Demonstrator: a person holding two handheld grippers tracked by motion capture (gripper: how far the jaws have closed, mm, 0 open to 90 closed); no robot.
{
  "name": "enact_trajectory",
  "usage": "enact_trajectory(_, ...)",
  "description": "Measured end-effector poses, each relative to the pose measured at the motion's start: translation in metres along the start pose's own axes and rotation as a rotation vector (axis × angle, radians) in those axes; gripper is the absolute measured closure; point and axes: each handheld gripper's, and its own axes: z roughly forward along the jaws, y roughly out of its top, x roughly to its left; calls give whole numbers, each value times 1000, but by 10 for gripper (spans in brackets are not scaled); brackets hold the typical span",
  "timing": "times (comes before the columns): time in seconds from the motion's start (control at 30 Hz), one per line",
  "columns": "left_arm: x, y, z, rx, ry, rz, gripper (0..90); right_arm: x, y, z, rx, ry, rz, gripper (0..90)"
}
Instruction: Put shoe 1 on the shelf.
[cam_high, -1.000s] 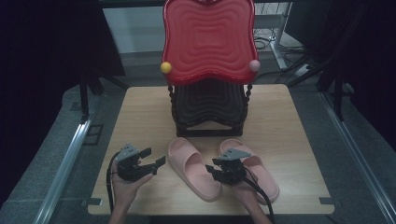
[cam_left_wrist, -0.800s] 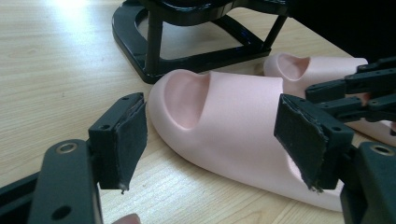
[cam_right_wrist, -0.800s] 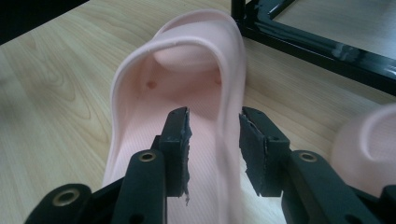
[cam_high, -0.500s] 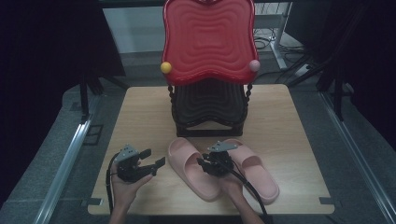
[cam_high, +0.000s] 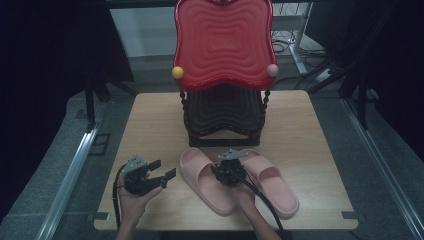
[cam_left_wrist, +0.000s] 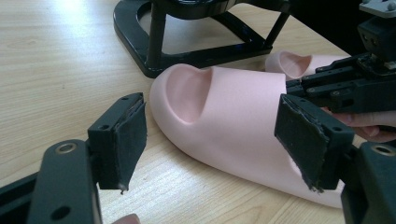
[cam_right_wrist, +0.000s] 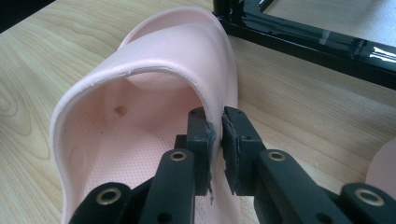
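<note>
- The right gripper (cam_high: 223, 172) is pinching the side wall of the left-hand pink slipper (cam_high: 206, 180) where the strap meets the sole; in the right gripper view its jaws are standing nearly together, one pad inside the slipper (cam_right_wrist: 154, 112) and one outside, with the thin pink edge between them.
- That slipper is lying flat on the wooden table (cam_high: 150, 125), toe toward the black rack (cam_high: 223, 120), near the front edge and left of the second pink slipper (cam_high: 272, 185), which is lying just beside it at a slant.
- The left gripper (cam_high: 162, 172) is resting in the person's left hand (cam_high: 131, 197) over the table's front left part, apart from the slippers; in the left gripper view its jaws are standing wide, holding nothing, with the held slipper's toe (cam_left_wrist: 224, 121) showing between the two pads (cam_left_wrist: 122, 140).
- The table is showing a pale wood grain with rounded corners, and small notches are sitting at its front edge.
- The black rack is standing at the table's middle back, and a red wavy panel (cam_high: 223, 42) is rising above it with a yellow ball (cam_high: 177, 72) and a pink ball (cam_high: 271, 70) at its lower corners.
- Grey floor covering (cam_high: 60, 165) is lying around the table, metal rails (cam_high: 70, 175) are running along both sides, and the room behind is lying dark, with cables (cam_high: 285, 47) on the floor at the back right.
</note>
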Motion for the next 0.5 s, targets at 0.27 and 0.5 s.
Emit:
enact_trajectory(0.27, -1, -1, 1, 4, 1, 2, 254, 1, -1, 0, -9, -23, 3, 846)
enact_trajectory(0.5, 2, -2, 1, 2, 2, -8, 254, 1, 1, -3, -21, -21, 8, 850)
